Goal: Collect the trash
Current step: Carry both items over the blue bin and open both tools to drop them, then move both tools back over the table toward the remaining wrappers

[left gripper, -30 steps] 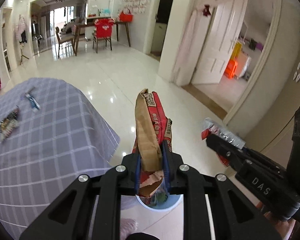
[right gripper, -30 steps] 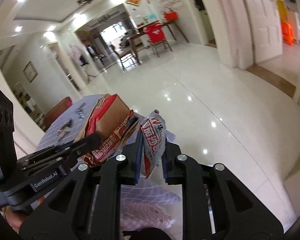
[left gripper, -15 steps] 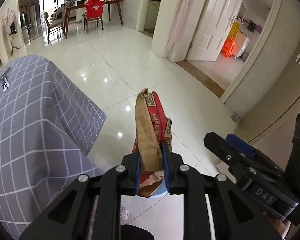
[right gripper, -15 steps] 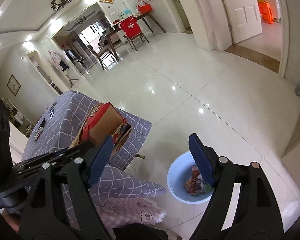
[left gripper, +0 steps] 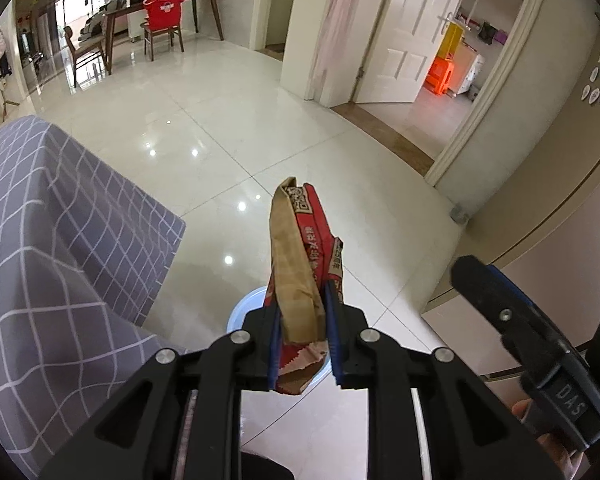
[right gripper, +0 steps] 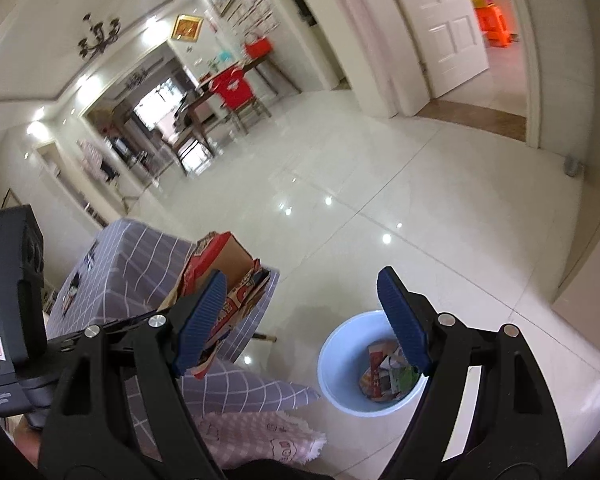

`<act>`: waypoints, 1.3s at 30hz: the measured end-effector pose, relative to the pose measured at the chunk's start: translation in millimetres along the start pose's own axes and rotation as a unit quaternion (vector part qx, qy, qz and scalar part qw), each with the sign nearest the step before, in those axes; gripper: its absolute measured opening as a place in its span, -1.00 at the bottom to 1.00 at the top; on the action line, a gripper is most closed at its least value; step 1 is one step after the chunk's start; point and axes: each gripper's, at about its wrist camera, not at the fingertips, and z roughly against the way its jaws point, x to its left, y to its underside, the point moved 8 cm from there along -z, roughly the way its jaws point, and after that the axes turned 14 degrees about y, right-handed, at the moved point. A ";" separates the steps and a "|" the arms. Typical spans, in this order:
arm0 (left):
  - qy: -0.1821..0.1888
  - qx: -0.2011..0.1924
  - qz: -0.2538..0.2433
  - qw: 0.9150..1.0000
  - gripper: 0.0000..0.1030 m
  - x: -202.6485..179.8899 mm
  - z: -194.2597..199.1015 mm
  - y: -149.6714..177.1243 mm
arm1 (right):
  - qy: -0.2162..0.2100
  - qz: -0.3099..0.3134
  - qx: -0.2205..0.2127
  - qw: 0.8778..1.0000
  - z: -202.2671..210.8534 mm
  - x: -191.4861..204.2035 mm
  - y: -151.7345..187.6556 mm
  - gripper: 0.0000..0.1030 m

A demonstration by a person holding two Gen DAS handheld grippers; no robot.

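My left gripper is shut on a flattened red and brown paper bag, held upright above a light blue bin that it mostly hides. In the right wrist view the bag shows at the left, over the table's edge. My right gripper is open and empty, above and just left of the blue bin, which holds several wrappers. One finger of the right gripper also shows in the left wrist view.
A table with a grey checked cloth stands at the left, close to the bin. A pink cloth hangs below it. Glossy tiled floor stretches ahead to a dining table with chairs and an open white door.
My right gripper opened and its silver and red wrapper is gone from the jaws. Both grippers moved over towards the bin. The left gripper kept hold of the paper bag.
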 end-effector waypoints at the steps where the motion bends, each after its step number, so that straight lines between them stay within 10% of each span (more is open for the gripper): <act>1: 0.002 0.002 -0.001 1.000 -0.61 -1.6 -2.5 -0.7 | 0.002 -0.007 -0.005 1.000 1.5 -4.4 -1.4 0.50; 5: 0.027 0.000 0.003 1.000 -0.33 -10.3 -12.2 -8.7 | 0.006 -0.027 -0.022 0.999 6.8 -17.7 -5.4 0.50; 7: 0.036 0.001 0.012 0.999 0.61 -10.6 -14.4 -12.6 | 0.010 -0.030 -0.019 0.999 4.9 -21.6 -4.4 0.50; 26: 0.010 -0.056 0.021 0.998 0.63 6.2 38.6 -12.9 | -0.014 -0.001 -0.007 1.000 11.7 18.8 1.5 0.50; 39: -0.102 -0.128 -0.015 0.986 0.63 93.0 165.3 -29.1 | -0.083 0.097 -0.005 0.992 26.0 149.0 5.1 0.50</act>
